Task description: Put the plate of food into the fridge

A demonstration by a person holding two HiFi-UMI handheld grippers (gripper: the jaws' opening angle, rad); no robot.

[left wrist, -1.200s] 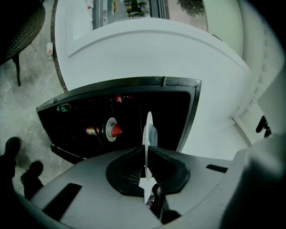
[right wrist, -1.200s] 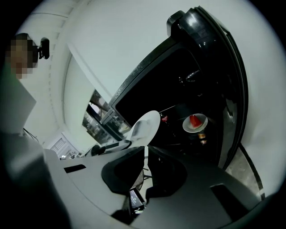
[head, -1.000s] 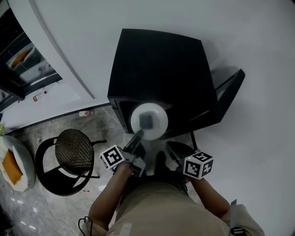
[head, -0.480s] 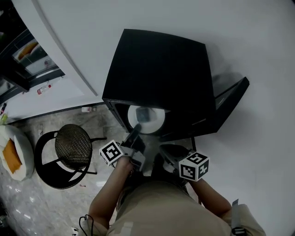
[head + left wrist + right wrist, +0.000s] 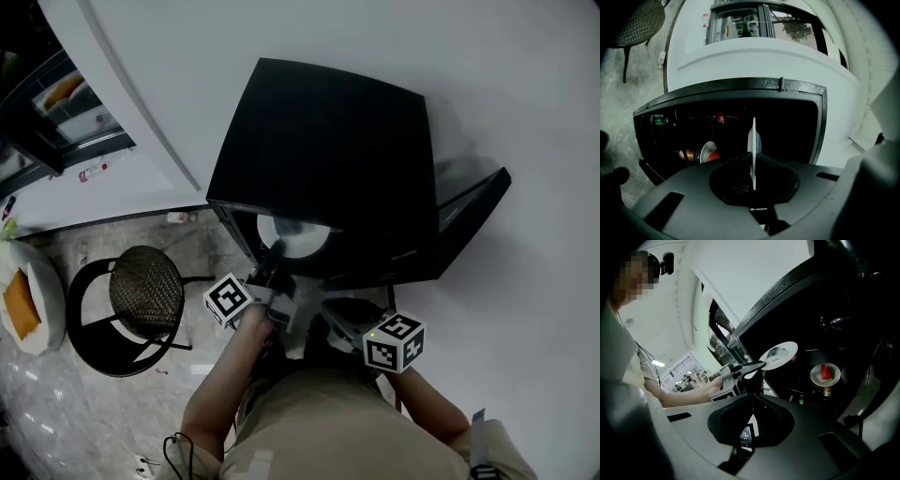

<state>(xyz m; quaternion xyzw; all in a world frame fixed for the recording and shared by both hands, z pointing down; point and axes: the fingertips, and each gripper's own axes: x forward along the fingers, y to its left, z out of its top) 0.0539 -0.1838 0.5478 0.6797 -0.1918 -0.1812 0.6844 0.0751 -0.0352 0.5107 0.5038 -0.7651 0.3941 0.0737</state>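
Two grippers are in my hands, and only the left gripper (image 5: 275, 253) carries anything. Its jaws are clamped on the near rim of the white plate (image 5: 298, 234). In the left gripper view the plate stands edge-on as a thin white line between them. A grey piece of food (image 5: 778, 351) sits on the plate.

My left forearm reaches forward from my body, with the hand tucked behind the marker cube (image 5: 229, 298). It holds the plate level at the open front of the black fridge (image 5: 328, 141). From the head view the far half of the plate is hidden under the front edge of the fridge top, and the near half shows outside it. The fridge door (image 5: 472, 208) stands swung out at the right corner.

Deep inside, near the left wall, a second plate (image 5: 825, 374) with a red slice on it rests on a shelf.

My right arm is bent and kept close to my body. The right gripper (image 5: 333, 307) hangs low before the fridge's front edge, right of the left one, with its jaws pressed together on nothing. A round wicker chair (image 5: 145, 300) stands on the floor off the fridge's left corner.
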